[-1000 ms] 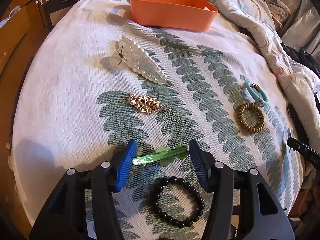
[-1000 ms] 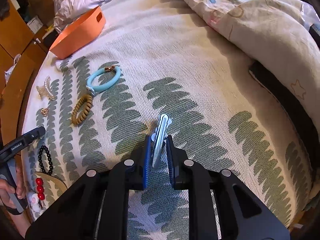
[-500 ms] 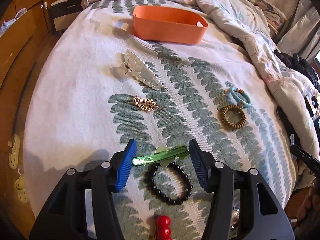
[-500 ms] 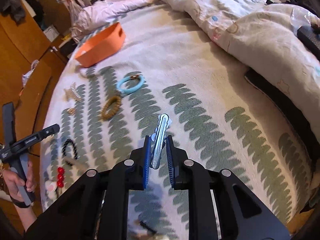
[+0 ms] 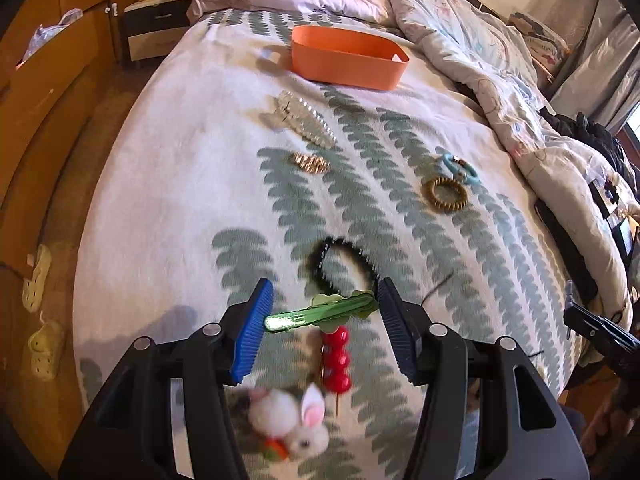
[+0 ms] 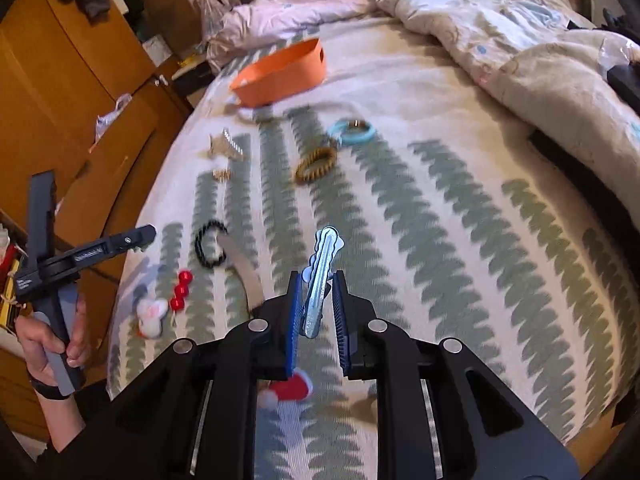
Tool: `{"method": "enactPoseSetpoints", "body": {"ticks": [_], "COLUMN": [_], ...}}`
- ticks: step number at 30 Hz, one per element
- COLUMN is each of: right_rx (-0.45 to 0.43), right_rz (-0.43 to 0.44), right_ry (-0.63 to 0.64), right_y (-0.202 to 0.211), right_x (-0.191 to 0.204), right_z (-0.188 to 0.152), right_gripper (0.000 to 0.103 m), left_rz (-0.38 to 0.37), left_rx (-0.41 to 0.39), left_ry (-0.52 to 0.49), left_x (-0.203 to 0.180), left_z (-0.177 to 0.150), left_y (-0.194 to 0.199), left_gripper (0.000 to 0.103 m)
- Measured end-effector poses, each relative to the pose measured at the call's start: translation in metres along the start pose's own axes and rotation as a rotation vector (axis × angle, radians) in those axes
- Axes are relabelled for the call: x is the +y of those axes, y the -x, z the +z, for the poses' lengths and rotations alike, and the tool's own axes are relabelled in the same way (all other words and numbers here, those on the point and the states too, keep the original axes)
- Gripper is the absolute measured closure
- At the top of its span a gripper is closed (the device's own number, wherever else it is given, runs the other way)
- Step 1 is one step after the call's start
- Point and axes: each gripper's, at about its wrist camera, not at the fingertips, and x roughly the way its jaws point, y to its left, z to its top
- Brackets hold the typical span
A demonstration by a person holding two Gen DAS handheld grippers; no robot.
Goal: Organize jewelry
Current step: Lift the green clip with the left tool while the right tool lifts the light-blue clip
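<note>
My left gripper (image 5: 326, 314) is shut on a green hair clip (image 5: 320, 314), held crosswise between its blue pads, lifted above the bed. My right gripper (image 6: 318, 300) is shut on a light blue hair clip (image 6: 322, 276) that points forward and up. An orange bin (image 5: 348, 58) stands at the far end of the bed; it also shows in the right wrist view (image 6: 280, 74). On the leaf-print cover lie a pearl claw clip (image 5: 304, 120), a gold leaf clip (image 5: 311, 163), a black bead bracelet (image 5: 344, 266), a gold coil tie (image 5: 446, 193) and a blue ring (image 5: 460, 168).
A red bead stick (image 5: 337, 358) and a white bunny clip (image 5: 294, 426) lie near the bed's front edge. A rumpled duvet (image 5: 500, 80) covers the right side. Wooden cabinets (image 6: 80, 80) stand along the left. A red and white piece (image 6: 290, 392) lies under my right gripper.
Both grippers have risen and pulled back from the bed with their clips held. More of the bed's near edge shows, with the red bead stick and bunny clip.
</note>
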Motion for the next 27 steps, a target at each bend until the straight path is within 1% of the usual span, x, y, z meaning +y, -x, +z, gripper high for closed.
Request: {"method": "enactPoseSetpoints", "body": {"ticks": [5, 10, 19, 21, 23, 27], "right_rx": [0.015, 0.035, 0.070, 0.067, 0.067, 0.057], "right_rz": [-0.001, -0.008, -0.041, -0.036, -0.045, -0.037], "right_ry": [0.002, 0.014, 0.050, 0.048, 0.052, 0.047], "right_y": [-0.003, -0.010, -0.024, -0.025, -0.026, -0.025], "right_x": [0.003, 0.006, 0.013, 0.012, 0.011, 0.007], "right_z": [-0.013, -0.018, -0.024, -0.025, -0.025, -0.023], "right_gripper": [0.086, 0.086, 0.086, 0.085, 0.082, 0.081], "left_rz": [0.039, 0.068, 0.088, 0.083, 0.083, 0.083], "left_rx": [0.008, 0.016, 0.027, 0.029, 0.027, 0.008], "left_ry": [0.006, 0.006, -0.009, -0.010, -0.010, -0.010], "left_x": [0.003, 0.006, 0.008, 0.007, 0.007, 0.007], "left_z": [-0.019, -0.029, -0.035, -0.036, -0.036, -0.036], "left_y": [-0.003, -0.008, -0.015, -0.016, -0.016, -0.012], "left_gripper": [0.048, 0.048, 0.048, 0.048, 0.048, 0.048]}}
